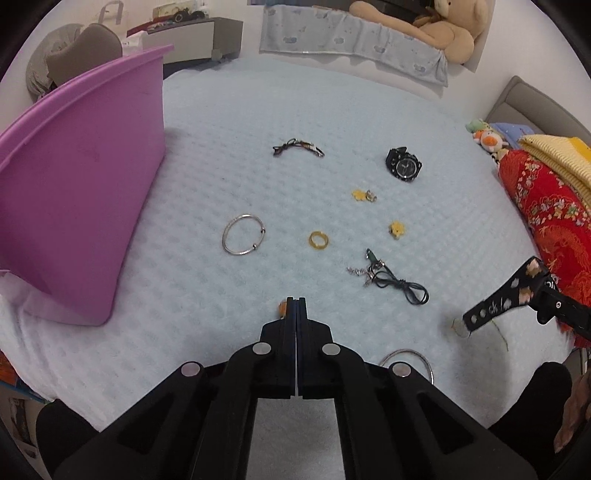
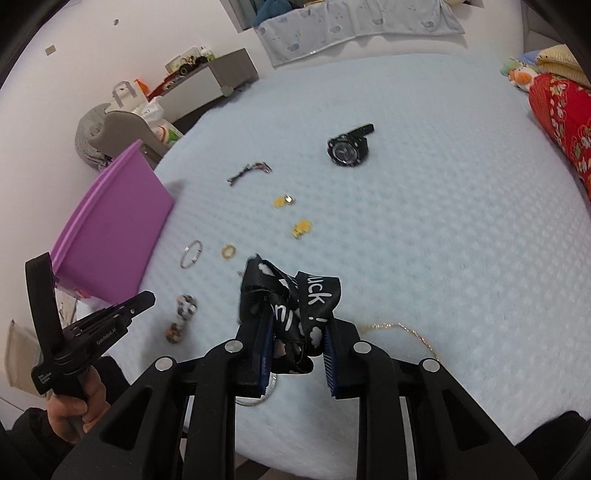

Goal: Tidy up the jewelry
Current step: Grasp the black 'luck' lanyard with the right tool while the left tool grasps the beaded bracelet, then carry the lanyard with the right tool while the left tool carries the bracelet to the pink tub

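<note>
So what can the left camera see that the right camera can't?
Only the left wrist view shows the teddy bear and a dark cord tangled with a chain. Only the right wrist view shows a thin gold chain and the person's left hand. Both show the purple bin, black watch, silver bangle and yellow ring.

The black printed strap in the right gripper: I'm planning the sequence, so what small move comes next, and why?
Probably carry the black printed strap leftward toward the purple bin. The right gripper already pinches it clear of the blue bedspread, and the bin seems the only container in view.
</note>
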Demonstrator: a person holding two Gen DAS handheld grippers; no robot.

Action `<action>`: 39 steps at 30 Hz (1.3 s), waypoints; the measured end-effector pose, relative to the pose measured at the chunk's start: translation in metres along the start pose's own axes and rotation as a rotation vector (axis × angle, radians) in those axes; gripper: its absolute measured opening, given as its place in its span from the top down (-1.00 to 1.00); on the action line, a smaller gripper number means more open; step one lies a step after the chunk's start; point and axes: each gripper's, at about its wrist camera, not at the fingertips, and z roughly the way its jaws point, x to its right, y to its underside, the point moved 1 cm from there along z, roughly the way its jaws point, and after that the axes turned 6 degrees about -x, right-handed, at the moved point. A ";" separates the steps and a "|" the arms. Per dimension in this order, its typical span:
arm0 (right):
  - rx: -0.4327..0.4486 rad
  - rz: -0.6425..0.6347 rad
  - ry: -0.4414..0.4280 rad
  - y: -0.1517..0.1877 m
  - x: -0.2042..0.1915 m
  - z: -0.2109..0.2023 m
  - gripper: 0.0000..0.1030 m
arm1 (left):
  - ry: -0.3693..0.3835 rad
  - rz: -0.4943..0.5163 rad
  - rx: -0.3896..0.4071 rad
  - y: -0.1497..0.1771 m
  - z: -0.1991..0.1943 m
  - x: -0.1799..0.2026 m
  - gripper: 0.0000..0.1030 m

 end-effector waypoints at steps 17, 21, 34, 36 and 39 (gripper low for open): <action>-0.057 -0.008 0.026 0.025 0.005 0.031 0.57 | 0.004 -0.004 -0.072 0.027 0.035 -0.017 0.91; -0.057 -0.001 0.024 0.026 0.008 0.032 0.57 | -0.007 0.000 -0.073 0.026 0.041 -0.016 0.10; -0.065 0.015 0.017 0.027 0.013 0.038 0.57 | -0.096 0.079 -0.075 0.018 0.075 -0.001 -0.23; -0.063 0.022 0.016 0.026 0.015 0.038 0.57 | -0.125 0.107 -0.071 0.019 0.078 0.003 -0.03; -0.061 0.028 0.018 0.026 0.017 0.037 0.57 | -0.071 0.105 -0.087 0.018 0.075 0.002 0.78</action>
